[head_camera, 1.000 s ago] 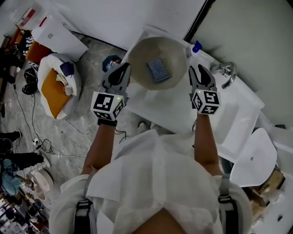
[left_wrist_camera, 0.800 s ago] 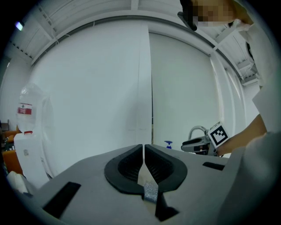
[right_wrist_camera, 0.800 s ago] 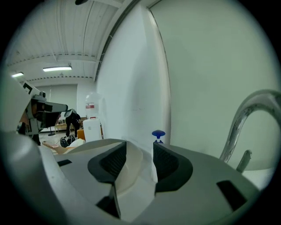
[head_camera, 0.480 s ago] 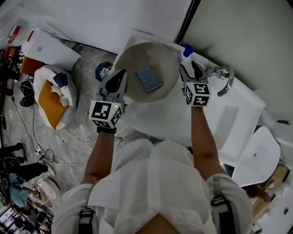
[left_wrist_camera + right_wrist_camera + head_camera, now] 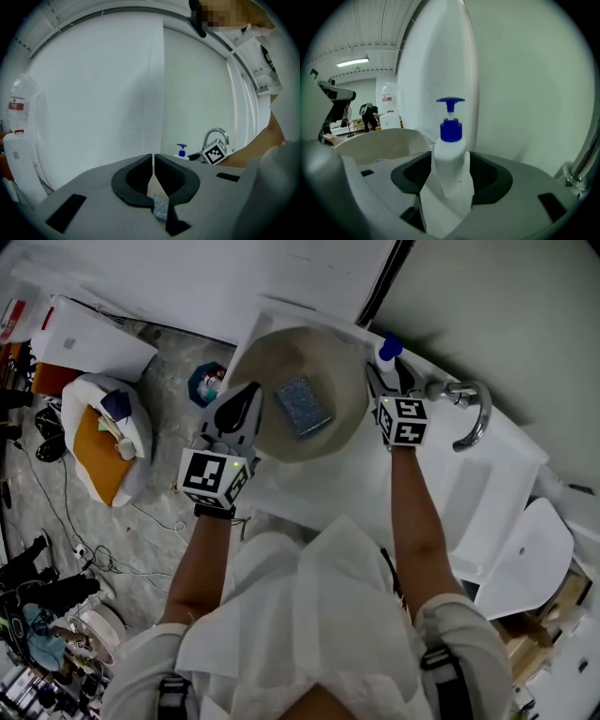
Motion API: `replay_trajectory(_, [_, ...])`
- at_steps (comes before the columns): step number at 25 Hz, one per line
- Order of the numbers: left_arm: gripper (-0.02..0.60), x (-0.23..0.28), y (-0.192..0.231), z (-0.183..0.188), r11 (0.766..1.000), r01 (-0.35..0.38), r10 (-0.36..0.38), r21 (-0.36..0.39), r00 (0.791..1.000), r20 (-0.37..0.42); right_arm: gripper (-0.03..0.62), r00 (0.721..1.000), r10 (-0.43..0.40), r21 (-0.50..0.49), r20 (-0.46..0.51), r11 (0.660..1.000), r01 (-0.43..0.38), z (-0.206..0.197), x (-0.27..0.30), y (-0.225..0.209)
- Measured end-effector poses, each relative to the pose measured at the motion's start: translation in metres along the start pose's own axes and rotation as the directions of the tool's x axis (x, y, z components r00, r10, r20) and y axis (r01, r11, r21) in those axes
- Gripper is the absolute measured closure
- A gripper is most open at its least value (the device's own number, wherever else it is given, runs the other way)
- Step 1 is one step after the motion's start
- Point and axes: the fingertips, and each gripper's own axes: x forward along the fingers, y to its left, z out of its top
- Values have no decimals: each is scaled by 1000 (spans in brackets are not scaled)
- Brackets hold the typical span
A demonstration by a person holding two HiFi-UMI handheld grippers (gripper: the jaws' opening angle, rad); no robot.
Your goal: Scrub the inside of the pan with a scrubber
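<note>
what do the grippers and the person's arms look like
Left gripper and right gripper: grey bodies, black curved jaws, each carrying a white cube with black square markers. Arms are bare below short white sleeves; dark straps hang at the shoulders.

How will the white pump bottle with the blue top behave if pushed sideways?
The white plastic pump bottle stands tall and narrow, so it probably tips easily. Its smooth wall may slip under pressure. Its fill, hence weight, cannot be seen.
</note>
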Motion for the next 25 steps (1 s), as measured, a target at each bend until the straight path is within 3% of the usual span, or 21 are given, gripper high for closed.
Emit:
replay_trajectory(8, [554,10,11,-2,1000,7,-7,-4,1000,-8,372,1000,-15,-29,-25,999,15,-13,20,-7])
replay_trajectory(25, [554,17,23,-11,1000,9,-10,-20,1000,-28,396,998,58,-32,-17,998,-58,-12,30,-10])
